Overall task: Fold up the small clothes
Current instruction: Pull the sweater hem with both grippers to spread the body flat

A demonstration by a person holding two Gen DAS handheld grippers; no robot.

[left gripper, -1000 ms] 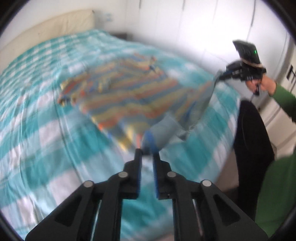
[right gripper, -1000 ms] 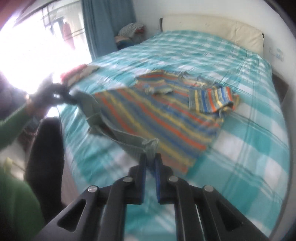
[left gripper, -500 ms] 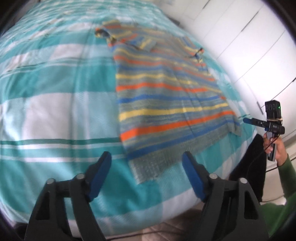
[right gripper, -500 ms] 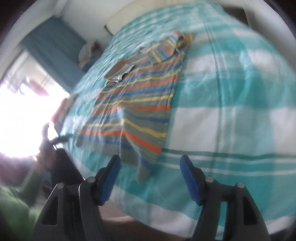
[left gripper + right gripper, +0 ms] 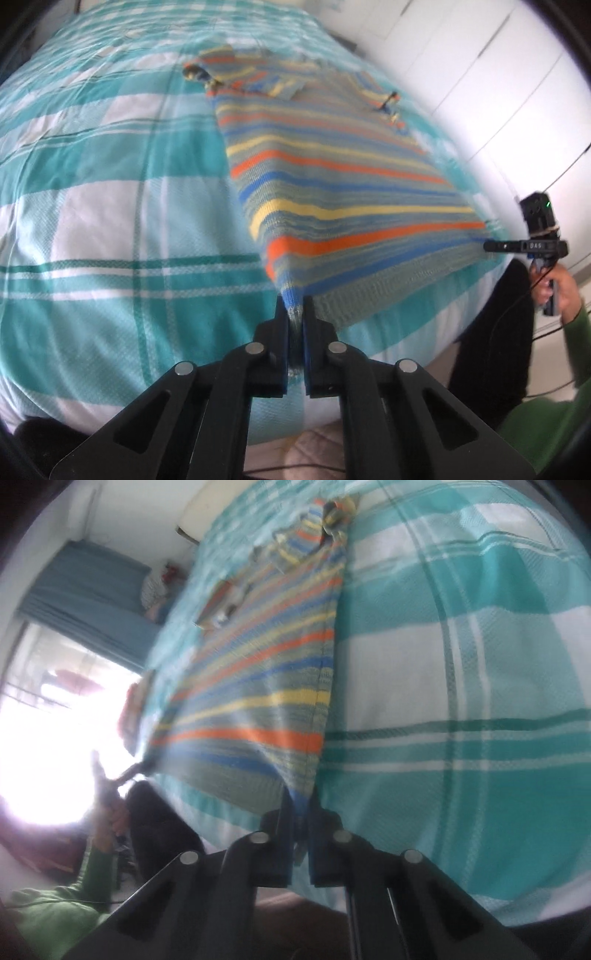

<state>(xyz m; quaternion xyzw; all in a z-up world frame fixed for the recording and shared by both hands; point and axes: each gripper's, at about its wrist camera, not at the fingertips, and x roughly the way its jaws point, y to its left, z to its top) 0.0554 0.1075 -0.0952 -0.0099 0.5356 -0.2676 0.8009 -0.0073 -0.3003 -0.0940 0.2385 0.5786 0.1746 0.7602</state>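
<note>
A small striped sweater [image 5: 332, 177], grey-green with orange, yellow and blue bands, lies flat on the bed, its sleeves folded in at the far end. My left gripper [image 5: 294, 306] is shut on the near left corner of its hem. In the right wrist view the same sweater [image 5: 266, 686] stretches away, and my right gripper [image 5: 301, 797] is shut on the near right corner of the hem. The right gripper [image 5: 493, 245] also shows at the far right of the left wrist view, held by a hand in a green sleeve.
The bed carries a teal and white checked cover [image 5: 110, 206]. White cupboard doors [image 5: 480, 55] stand beyond it. A bright window with a blue curtain [image 5: 85, 587] is on the left of the right wrist view. The person's dark trousers [image 5: 491, 332] are at the bed's near edge.
Both grippers let go of the hem as the sweater dropped flat, stood open half a second ago, and have now closed again on the hem's two near corners. Both have sunk lower.
</note>
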